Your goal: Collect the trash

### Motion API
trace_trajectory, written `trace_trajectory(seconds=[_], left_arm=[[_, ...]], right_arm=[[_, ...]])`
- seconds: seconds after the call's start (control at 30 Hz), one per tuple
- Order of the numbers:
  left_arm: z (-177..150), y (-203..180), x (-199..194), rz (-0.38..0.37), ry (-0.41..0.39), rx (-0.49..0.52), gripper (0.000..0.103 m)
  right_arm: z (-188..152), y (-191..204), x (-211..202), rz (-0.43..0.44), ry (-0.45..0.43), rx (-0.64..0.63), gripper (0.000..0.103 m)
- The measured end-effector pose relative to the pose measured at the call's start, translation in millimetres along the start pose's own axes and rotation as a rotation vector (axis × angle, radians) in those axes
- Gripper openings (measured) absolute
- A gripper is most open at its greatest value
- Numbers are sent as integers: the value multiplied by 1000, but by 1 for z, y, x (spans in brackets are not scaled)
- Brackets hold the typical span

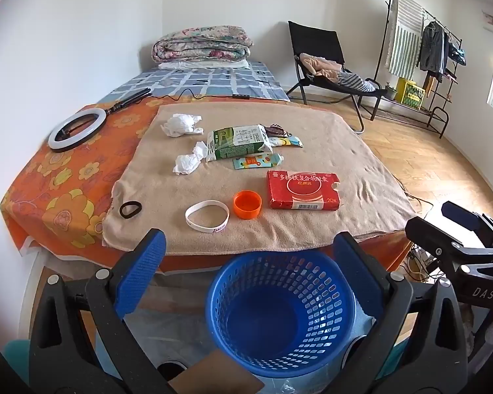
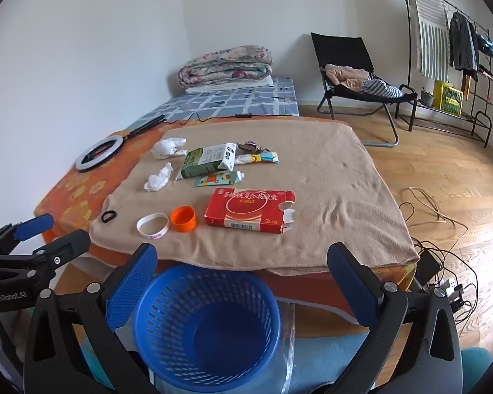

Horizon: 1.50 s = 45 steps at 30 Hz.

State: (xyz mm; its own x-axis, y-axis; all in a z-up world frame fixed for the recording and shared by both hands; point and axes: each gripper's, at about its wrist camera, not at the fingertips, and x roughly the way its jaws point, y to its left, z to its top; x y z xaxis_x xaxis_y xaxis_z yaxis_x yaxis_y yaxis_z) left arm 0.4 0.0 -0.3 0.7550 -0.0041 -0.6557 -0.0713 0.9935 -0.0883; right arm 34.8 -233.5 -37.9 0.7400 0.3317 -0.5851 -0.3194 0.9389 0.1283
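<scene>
Left gripper (image 1: 249, 256): jaws spread wide, holding nothing, poised above the blue basket (image 1: 281, 315) at the near edge of the table. Right gripper (image 2: 243, 269): likewise spread wide and holding nothing, level with the left one and just beside it.

Blue basket: stood upright on the floor against the table's near side, mouth upward, nothing visible inside.

Beige towel (image 1: 345, 151): spread over an orange flowered cloth (image 1: 56, 177); all the trash lay on it.

Red box (image 1: 302, 189): flat, near the front, long axis running left to right, its torn end toward the right.

Orange cap (image 1: 247, 204): just left of the box, open side up.

White wristband (image 1: 207, 215): flat, left of the cap. Black hair tie (image 1: 129, 209): at the towel's left edge.

Green milk carton (image 1: 238, 142): on its side farther back, long axis left to right, its right end lying over the wrappers (image 1: 287, 141). A further wrapper (image 1: 258, 161) lay just in front of it.

Crumpled tissues: one (image 1: 180, 124) at the back left, one (image 1: 190, 161) touching the carton's left end.

Ring light (image 1: 77, 128): flat on the orange cloth, far left.
</scene>
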Motion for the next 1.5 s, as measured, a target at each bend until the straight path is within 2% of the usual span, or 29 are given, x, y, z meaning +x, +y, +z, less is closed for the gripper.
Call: trace_trajectory(seconds=[0.47, 1.03, 1.5], left_arm=[[-1, 12, 7, 18, 2, -23, 103], [5, 34, 35, 22, 29, -50, 103], [6, 33, 42, 31, 36, -50, 103]], right_arm=[[0, -1, 3, -3, -2, -4, 103], [5, -5, 39, 0, 49, 4, 103], [8, 1, 45, 24, 46, 2, 103]])
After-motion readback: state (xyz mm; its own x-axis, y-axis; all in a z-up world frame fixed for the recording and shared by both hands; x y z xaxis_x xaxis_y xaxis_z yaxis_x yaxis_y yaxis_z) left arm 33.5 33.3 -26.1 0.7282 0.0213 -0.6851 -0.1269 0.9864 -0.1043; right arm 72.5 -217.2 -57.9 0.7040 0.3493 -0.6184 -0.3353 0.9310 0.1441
